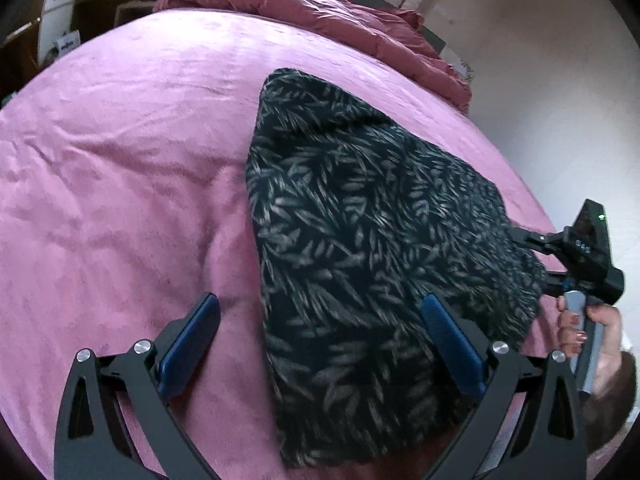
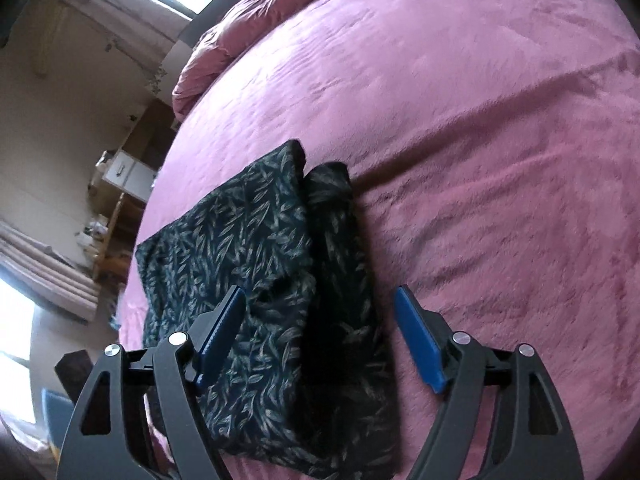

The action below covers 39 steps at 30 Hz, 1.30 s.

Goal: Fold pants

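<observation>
Pants (image 2: 256, 280) lie folded lower-centre on pink bed (image 2: 480, 160), both claws, left gripper (image 1: 320, 340) and right gripper (image 2: 320, 336), apart over them, nothing clamped, probably just released.

In the left wrist view the folded pants (image 1: 360, 260) lie on the bed (image 1: 120, 160), centre to lower right; a bunched duvet (image 1: 320, 12) lies behind them along the top; the right hand-held gripper (image 1: 532, 264) sits at their right edge.
</observation>
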Each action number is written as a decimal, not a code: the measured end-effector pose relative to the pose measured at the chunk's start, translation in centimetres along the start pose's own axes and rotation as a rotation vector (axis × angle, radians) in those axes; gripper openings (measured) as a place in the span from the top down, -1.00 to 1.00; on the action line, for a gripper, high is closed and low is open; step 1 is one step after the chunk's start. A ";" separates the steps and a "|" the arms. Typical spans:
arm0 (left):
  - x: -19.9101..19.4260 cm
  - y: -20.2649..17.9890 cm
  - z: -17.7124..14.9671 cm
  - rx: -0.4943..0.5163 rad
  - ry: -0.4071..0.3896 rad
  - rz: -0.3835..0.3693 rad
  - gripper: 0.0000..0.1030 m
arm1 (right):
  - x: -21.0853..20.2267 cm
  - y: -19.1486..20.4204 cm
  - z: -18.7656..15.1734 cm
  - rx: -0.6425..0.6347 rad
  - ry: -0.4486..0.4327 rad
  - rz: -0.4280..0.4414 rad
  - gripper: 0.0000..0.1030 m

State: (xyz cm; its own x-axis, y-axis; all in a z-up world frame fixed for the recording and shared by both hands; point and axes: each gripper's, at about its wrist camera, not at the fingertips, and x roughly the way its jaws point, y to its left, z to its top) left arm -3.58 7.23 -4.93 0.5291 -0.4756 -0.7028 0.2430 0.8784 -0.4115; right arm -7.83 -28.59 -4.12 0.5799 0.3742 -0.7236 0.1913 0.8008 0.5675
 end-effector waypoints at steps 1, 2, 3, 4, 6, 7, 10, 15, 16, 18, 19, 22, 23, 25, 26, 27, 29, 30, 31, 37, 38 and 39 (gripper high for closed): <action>-0.1 0.1 -0.1 -0.002 0.002 -0.011 -0.96 | -0.1 -0.1 -0.2 0.002 0.004 0.009 -0.46; -0.2 0.2 -0.5 0.000 0.004 -0.015 -0.96 | -0.1 -0.2 -0.5 0.007 0.010 0.025 -0.46; -0.2 0.2 -0.5 0.003 0.009 -0.020 -0.96 | -0.2 -0.3 -0.7 0.012 0.017 0.043 -0.46; -0.2 0.3 -0.6 0.006 0.017 -0.027 -0.96 | -0.2 -0.2 -0.8 0.018 0.024 0.055 -0.46; -0.3 0.5 -0.3 0.006 0.033 -0.043 -0.96 | -0.5 -0.5 -1.6 0.038 0.036 0.083 -0.46; -0.3 0.7 -0.2 0.006 0.044 -0.053 -0.96 | -0.6 -0.5 -1.7 0.042 0.035 0.089 -0.46; -0.1 1.3 0.6 -0.009 0.068 -0.076 -0.96 | -0.6 -0.4 -1.8 0.043 0.044 0.099 -0.51; 0.3 0.5 0.3 0.017 0.093 -0.127 -0.96 | -0.2 -0.1 -1.7 0.025 0.058 0.104 -0.51; 0.6 0.1 0.2 0.025 0.104 -0.154 -0.96 | -0.3 -0.2 -1.7 0.032 0.058 0.109 -0.51; 0.7 -0.6 -0.1 0.065 0.115 -0.167 -0.96 | -0.2 -0.5 -1.5 0.048 0.063 0.122 -0.51; 0.7 -0.8 -0.2 0.088 0.115 -0.160 -0.96 | -0.2 -0.6 -1.4 0.055 0.065 0.128 -0.51; 0.8 -0.3 -0.1 0.062 0.121 -0.187 -0.96 | 0.0 -1.1 -1.0 0.053 0.077 0.131 -0.51; 0.9 -0.3 0.1 0.053 0.121 -0.192 -0.95 | 0.1 -1.1 -0.9 0.048 0.080 0.128 -0.51; 1.0 -0.6 0.3 0.057 0.124 -0.197 -0.95 | 0.2 -1.1 -0.8 0.040 0.084 0.129 -0.51; 1.1 -0.9 0.2 0.064 0.126 -0.200 -0.95 | 0.3 -1.2 -0.6 0.039 0.085 0.130 -0.51; 1.0 -0.8 0.2 0.066 0.128 -0.205 -0.95 | 0.3 -1.3 -0.5 0.041 0.084 0.132 -0.50; 1.1 -1.4 0.0 0.060 0.128 -0.218 -0.94 | 0.3 -1.2 -0.5 0.037 0.082 0.128 -0.40; 1.1 -1.6 -0.1 0.053 0.127 -0.224 -0.94 | 0.2 -1.1 -0.6 0.035 0.082 0.130 -0.36; 1.1 -1.8 -0.2 0.049 0.126 -0.226 -0.94 | 0.3 -1.0 -0.7 0.040 0.084 0.142 -0.29; 0.7 -1.2 -0.5 0.035 0.129 -0.217 -0.74 | 0.3 -0.9 -0.9 0.052 0.101 0.176 -0.22; 0.9 -1.2 -0.4 0.030 0.132 -0.214 -0.73 | 0.3 -0.8 -1.0 0.045 0.103 0.171 -0.22; 0.9 -1.1 -0.4 0.026 0.133 -0.214 -0.74 | 0.2 -0.7 -1.0 0.044 0.102 0.173 -0.22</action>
State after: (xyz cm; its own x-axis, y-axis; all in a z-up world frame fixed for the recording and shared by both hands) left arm -3.69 5.83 -5.31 0.3525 -0.6512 -0.6721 0.3600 0.7573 -0.5449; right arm -8.66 -28.63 -5.07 0.5241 0.5515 -0.6490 0.1320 0.7002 0.7016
